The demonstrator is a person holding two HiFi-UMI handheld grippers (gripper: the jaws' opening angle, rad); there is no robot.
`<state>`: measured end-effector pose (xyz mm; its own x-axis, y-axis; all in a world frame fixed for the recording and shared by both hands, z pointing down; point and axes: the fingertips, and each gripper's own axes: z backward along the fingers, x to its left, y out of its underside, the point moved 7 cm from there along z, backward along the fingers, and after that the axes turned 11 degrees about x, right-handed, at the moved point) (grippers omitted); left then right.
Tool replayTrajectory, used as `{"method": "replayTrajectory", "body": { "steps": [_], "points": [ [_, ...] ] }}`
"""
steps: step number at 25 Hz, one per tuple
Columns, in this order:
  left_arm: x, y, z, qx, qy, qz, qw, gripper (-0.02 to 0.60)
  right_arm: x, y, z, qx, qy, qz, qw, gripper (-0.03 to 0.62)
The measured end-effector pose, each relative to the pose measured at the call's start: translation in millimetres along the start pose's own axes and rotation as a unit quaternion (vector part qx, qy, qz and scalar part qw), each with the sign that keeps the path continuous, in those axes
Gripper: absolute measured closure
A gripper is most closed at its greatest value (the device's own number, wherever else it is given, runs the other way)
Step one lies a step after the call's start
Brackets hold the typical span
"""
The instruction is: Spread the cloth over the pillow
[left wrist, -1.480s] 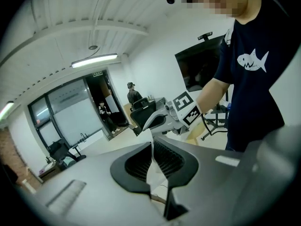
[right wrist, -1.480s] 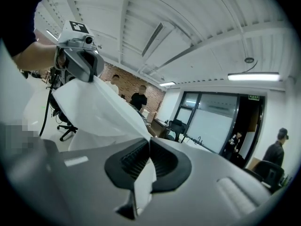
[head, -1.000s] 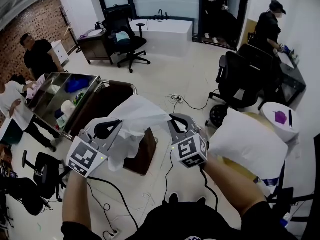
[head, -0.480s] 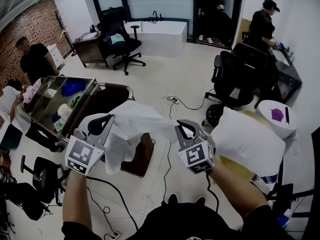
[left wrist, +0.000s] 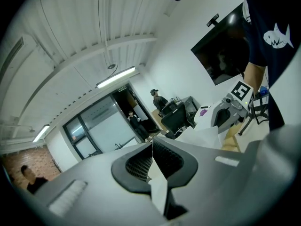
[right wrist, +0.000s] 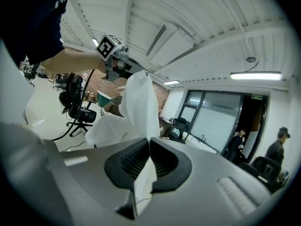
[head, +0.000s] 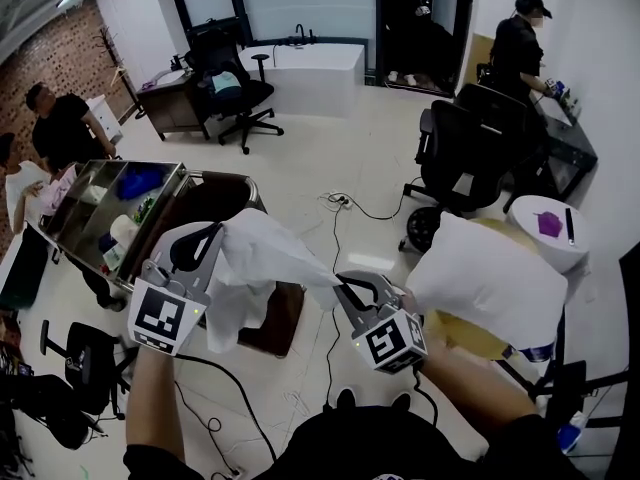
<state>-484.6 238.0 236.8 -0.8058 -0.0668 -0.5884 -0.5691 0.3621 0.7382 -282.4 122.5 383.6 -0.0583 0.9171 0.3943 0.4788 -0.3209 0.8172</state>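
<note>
Pale office floor below. Our left gripper (head: 213, 232) and right gripper (head: 346, 284) both clamp the thin white cloth (head: 262, 263); plump white pillow (head: 490, 286) at three o'clock.

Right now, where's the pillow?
Head view, right side: the pillow sits just right of the right gripper, nearer than the black office chair, beside the round white table.

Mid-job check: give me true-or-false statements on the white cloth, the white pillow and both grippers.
The left gripper and right gripper are both shut on the thin white cloth. True.
The cloth already covers the white pillow. False: it hangs in the air between the grippers.
The pillow lies on the right gripper's side. True.
The small purple object rests on the pillow. False: it sits on the round white table beyond it.
</note>
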Motion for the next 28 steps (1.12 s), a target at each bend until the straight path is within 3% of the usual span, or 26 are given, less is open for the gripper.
{"method": "replayTrajectory", "body": {
  "steps": [9, 12, 16, 22, 25, 28],
  "points": [
    [-4.4, -13.5, 3.3, -0.013, -0.003, -0.025, 0.9996, 0.581, 27.3, -1.6, -0.7, -0.025, -0.046, 0.020, 0.998, 0.527],
    [-5.8, -11.4, 4.1, -0.013, -0.001, -0.022, 0.9997, 0.581, 32.5, 0.5, -1.7, -0.027, -0.063, 0.015, 0.998, 0.477],
    [-6.6, -13.6, 7.1, -0.017, -0.002, -0.017, 0.9997, 0.581, 31.9, -1.3, 1.6, -0.038, -0.081, 0.005, 0.996, 0.465],
    [-0.8, -15.9, 14.3, -0.018, -0.014, -0.004, 0.9997, 0.581, 45.7, -3.9, 19.8, -0.058, -0.106, 0.050, 0.991, 0.456],
    [1.2, -14.8, 18.7, -0.017, -0.017, -0.005, 0.9997, 0.581, 46.7, -6.7, 22.7, -0.068, -0.103, 0.052, 0.991, 0.456],
    [0.0, -17.3, 21.8, -0.020, -0.017, -0.007, 0.9996, 0.581, 34.7, -7.6, 17.3, -0.069, -0.091, 0.021, 0.993, 0.456]
  ]
}}
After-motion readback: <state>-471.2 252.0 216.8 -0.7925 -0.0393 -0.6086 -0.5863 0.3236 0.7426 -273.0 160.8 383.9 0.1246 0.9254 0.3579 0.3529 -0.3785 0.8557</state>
